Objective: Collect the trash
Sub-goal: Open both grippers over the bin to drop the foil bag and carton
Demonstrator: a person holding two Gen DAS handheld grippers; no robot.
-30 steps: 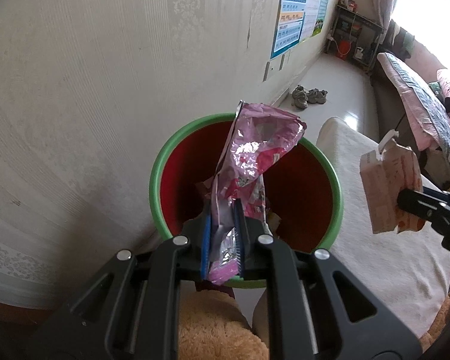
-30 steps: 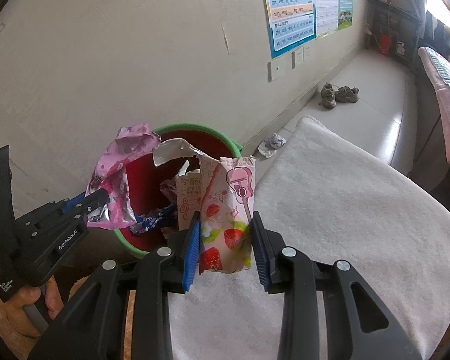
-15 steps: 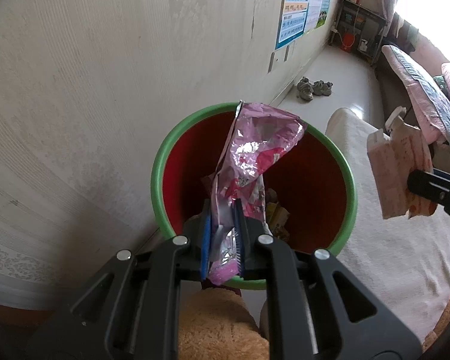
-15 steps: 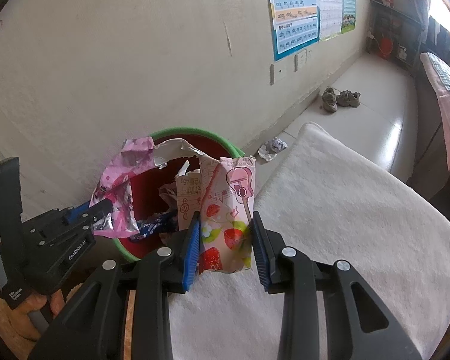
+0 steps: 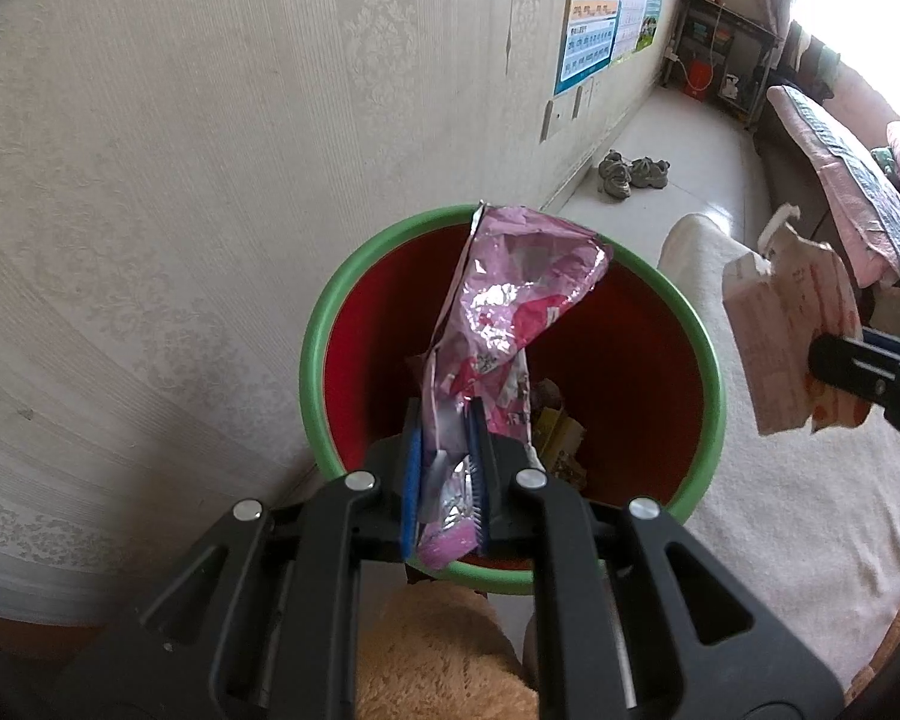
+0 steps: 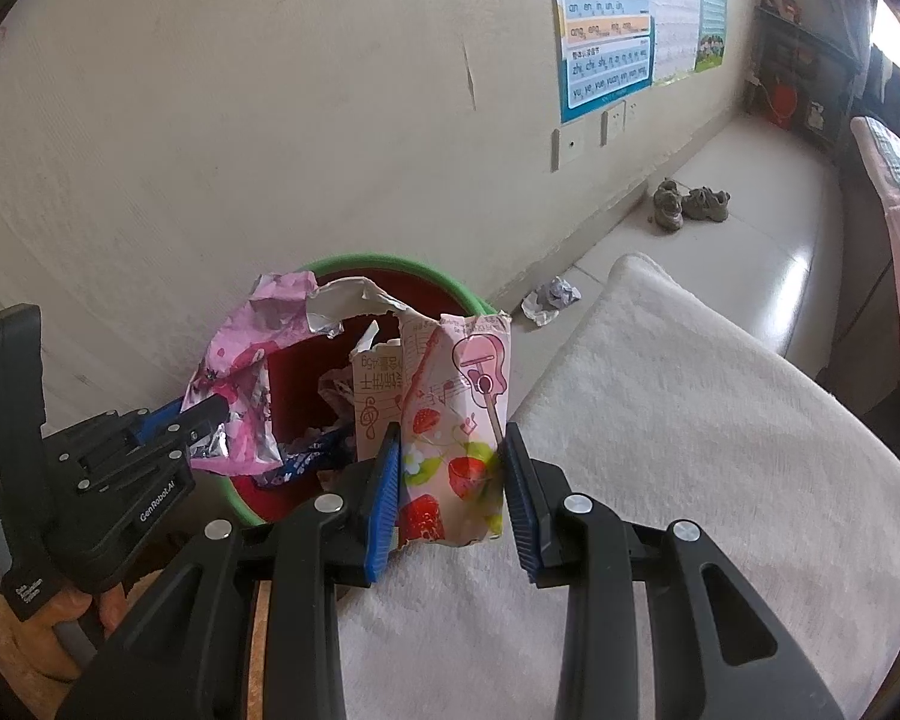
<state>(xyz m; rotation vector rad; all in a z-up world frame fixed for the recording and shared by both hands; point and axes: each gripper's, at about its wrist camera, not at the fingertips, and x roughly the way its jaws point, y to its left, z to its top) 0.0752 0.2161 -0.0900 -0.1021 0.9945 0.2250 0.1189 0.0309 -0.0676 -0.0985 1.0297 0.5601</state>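
Between my left gripper's (image 5: 444,480) blue pads I am pinching the pink foil wrapper (image 5: 498,324) by its bottom end, jaws nearly together on it, so that its crumpled top is leaning out over the open mouth of the bin (image 5: 699,354); held this way, I judge it will drop straight in once I let go. Off to my right, I am clamping the strawberry biscuit packet (image 6: 450,420) upright in the right gripper (image 6: 453,492), its jaws only partly closed because the packet is keeping them apart. I am keeping that one waiting over the white towel-covered cushion (image 6: 690,450), just beside the green rim, probably so the two pieces are not colliding above the opening. Down inside the red wall, other scraps are already lying at the bottom. Farther along the floor by the wall, a crumpled paper ball (image 6: 549,297) is waiting uncollected, and beyond it a pair of shoes (image 6: 690,204) is sitting.
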